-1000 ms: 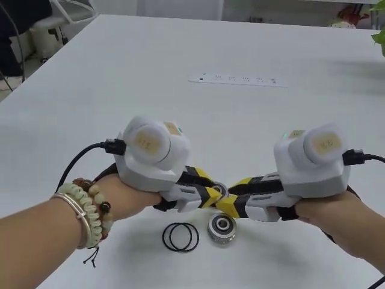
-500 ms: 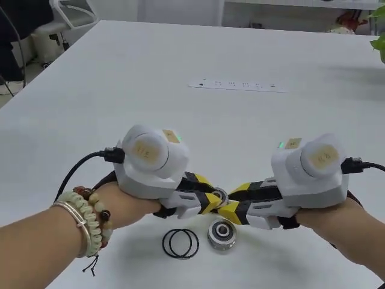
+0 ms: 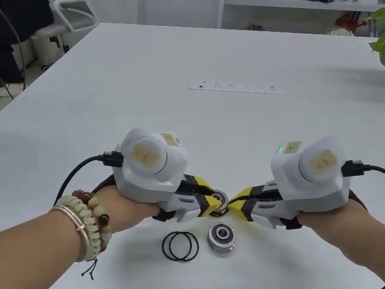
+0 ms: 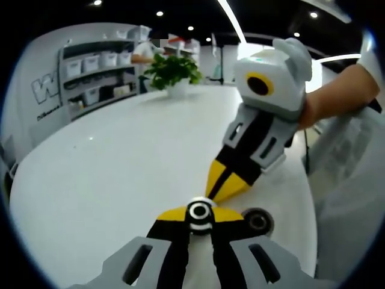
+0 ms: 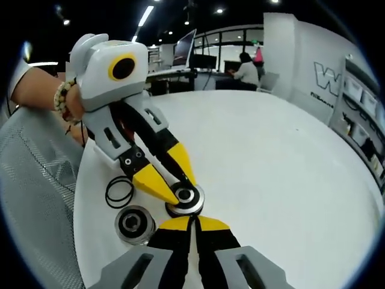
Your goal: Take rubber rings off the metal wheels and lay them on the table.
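A small metal wheel (image 4: 200, 215) with a dark rubber ring on its rim sits clamped in my left gripper (image 3: 209, 203), held just above the table. My right gripper (image 3: 233, 205) faces it tip to tip, jaws shut, with the points against the wheel's (image 5: 185, 199) edge. I cannot tell whether they pinch the ring. A second metal wheel (image 3: 222, 236) lies flat on the table just below the tips. Two black rubber rings (image 3: 180, 245) lie overlapping to its left.
The white table (image 3: 198, 132) stretches far ahead, with a flat white power strip (image 3: 234, 87) lying across its middle. A potted plant (image 4: 174, 71) stands at the far right edge, and office chairs (image 3: 72, 15) at the far left corner.
The grippers stay tip to tip at the held wheel. The head view has shifted a little, and the wheel and rings on the table lie as before.
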